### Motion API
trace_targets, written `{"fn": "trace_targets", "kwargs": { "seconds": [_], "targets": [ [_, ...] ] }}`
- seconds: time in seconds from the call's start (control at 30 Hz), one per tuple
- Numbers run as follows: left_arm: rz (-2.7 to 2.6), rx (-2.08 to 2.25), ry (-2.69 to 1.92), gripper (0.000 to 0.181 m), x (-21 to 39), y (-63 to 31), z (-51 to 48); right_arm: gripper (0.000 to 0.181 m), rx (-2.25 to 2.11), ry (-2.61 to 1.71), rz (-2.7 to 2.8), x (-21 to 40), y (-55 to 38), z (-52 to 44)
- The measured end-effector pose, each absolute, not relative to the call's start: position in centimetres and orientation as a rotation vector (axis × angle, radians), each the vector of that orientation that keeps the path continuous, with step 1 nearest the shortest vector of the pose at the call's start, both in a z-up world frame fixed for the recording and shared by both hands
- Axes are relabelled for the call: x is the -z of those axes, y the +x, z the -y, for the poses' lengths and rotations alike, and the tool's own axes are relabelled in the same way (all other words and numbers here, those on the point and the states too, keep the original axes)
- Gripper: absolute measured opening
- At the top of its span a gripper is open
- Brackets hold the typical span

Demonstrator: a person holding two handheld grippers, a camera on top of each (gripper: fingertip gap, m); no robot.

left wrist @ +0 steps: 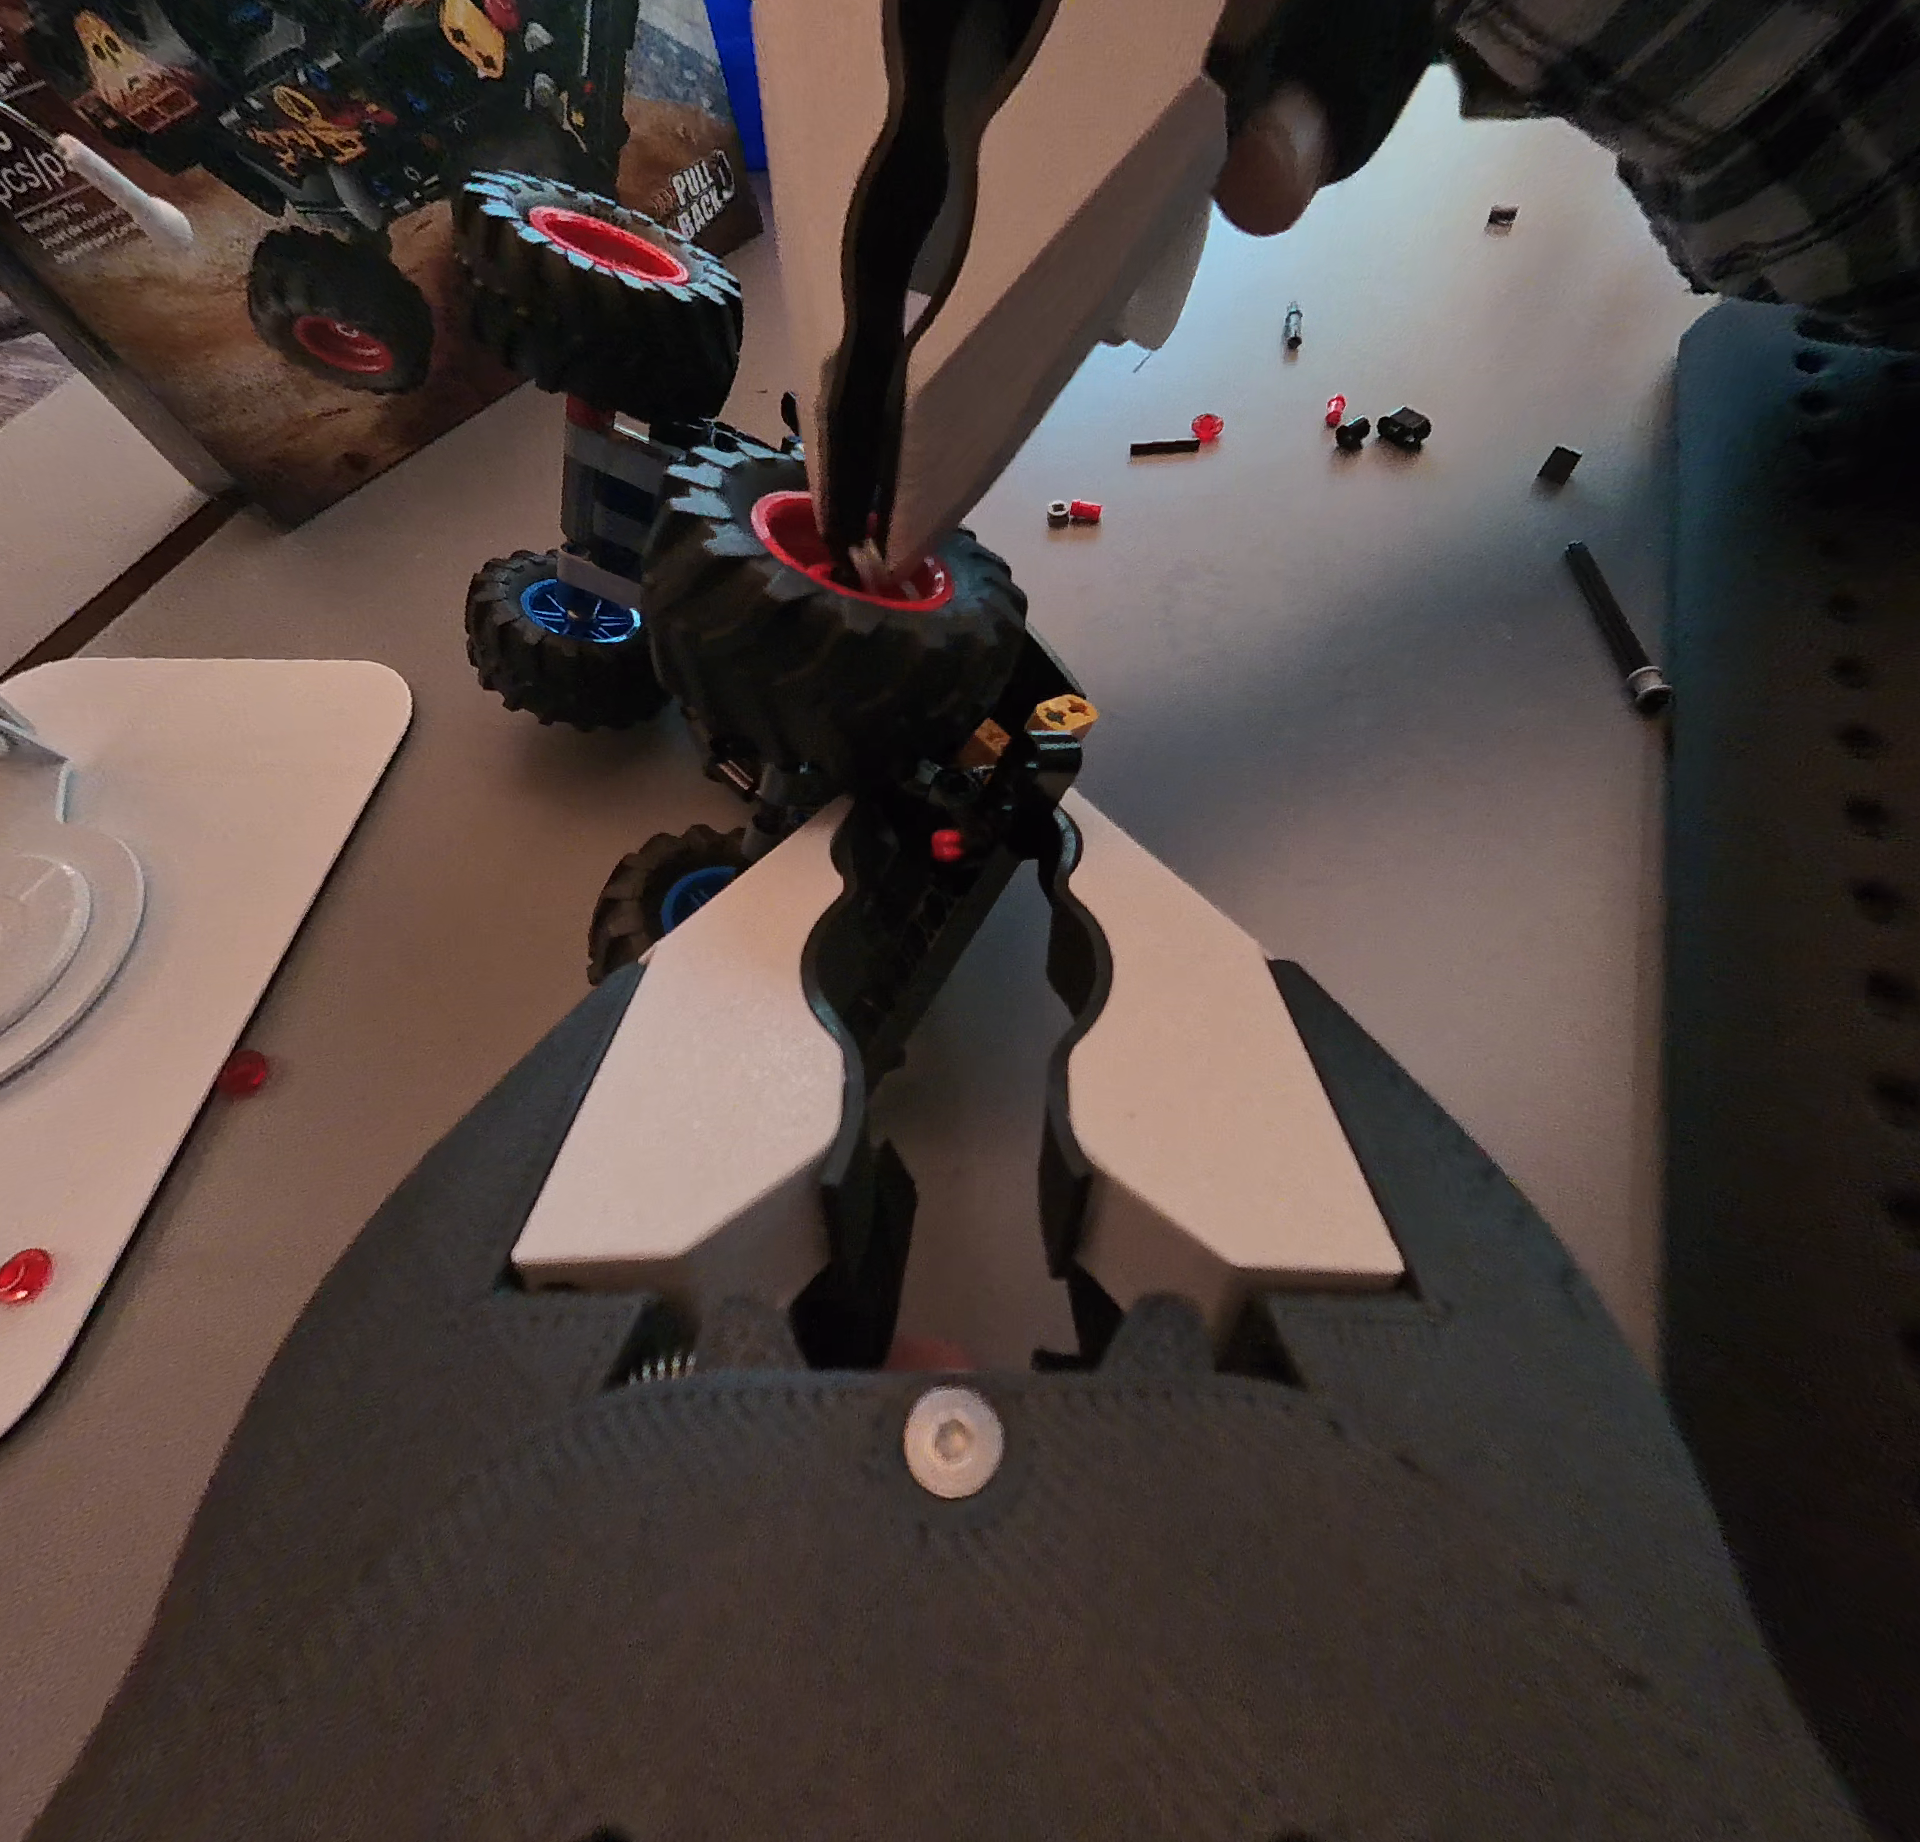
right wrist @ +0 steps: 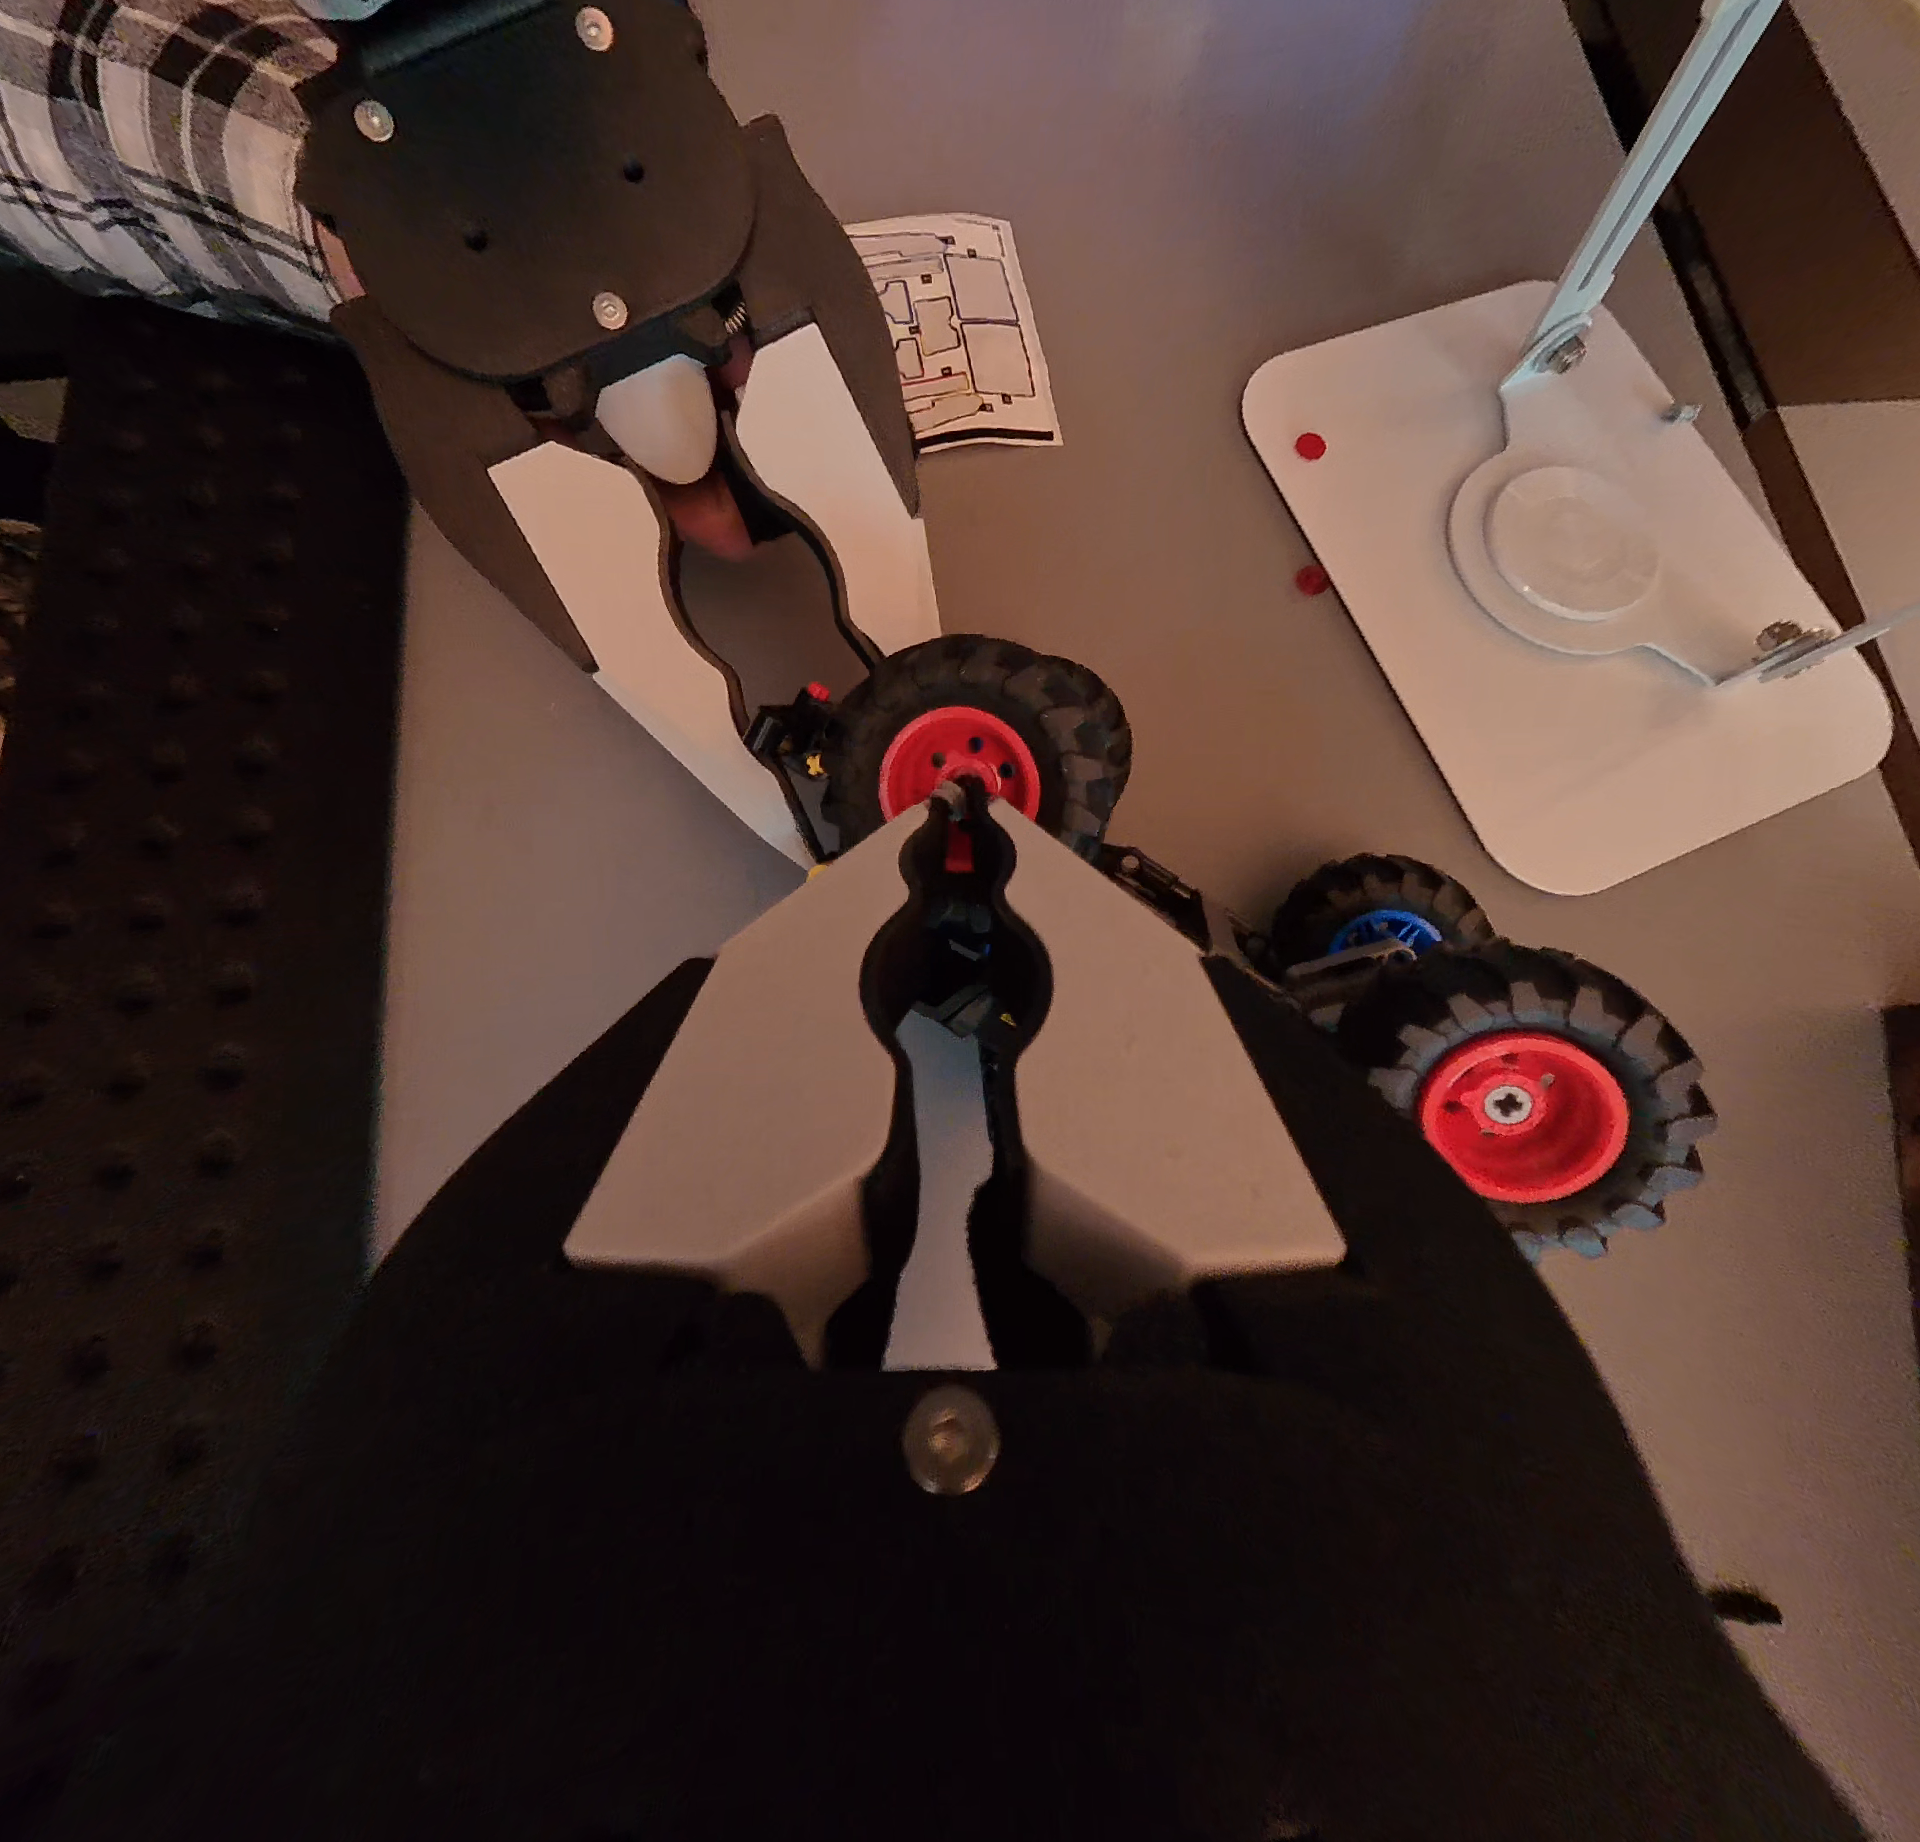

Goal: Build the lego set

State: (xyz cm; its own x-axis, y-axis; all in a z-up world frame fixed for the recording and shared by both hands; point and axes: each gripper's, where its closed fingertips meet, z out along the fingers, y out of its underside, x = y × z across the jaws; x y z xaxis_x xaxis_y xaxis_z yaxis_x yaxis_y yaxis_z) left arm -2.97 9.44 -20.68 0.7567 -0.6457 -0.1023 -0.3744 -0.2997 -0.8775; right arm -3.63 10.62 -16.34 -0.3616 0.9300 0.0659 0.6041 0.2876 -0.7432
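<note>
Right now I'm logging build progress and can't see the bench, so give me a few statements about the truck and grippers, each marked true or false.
1. The left gripper grips the truck's black chassis. True.
2. The right gripper hangs open, away from the truck. False: its tips are nearly shut at the hub of a red-rimmed wheel.
3. All visible wheels have red rims. False: a smaller wheel has a blue rim.
4. Loose small parts lie on the table. True.
</note>
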Motion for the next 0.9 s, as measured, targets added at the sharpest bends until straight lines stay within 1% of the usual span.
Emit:
{"fn": "trace_targets", "kwargs": {
  "seconds": [0.3, 0.6, 0.67, 0.9],
  "targets": [
    [-0.79, 0.311, -1.921, 0.03, 20.7, -2.91, -9.43, 0.006, -0.896, -1.416, 2.032, 16.22, -3.82, -10.5],
    [-0.801, 0.296, -1.919, 0.033, 20.7, -2.91, -9.42, 0.004, -0.971, -1.49, 1.973, 16.0, -3.8, -10.79],
    [-0.8, 0.295, -1.919, 0.033, 20.69, -2.94, -9.44, 0.0, -0.977, -1.496, 1.963, 16.01, -3.78, -10.89],
    [-0.807, 0.295, -1.917, 0.032, 20.75, -2.8, -9.38, 0.0, -0.99, -1.493, 1.916, 15.76, -3.94, -11.1]
  ]
}}
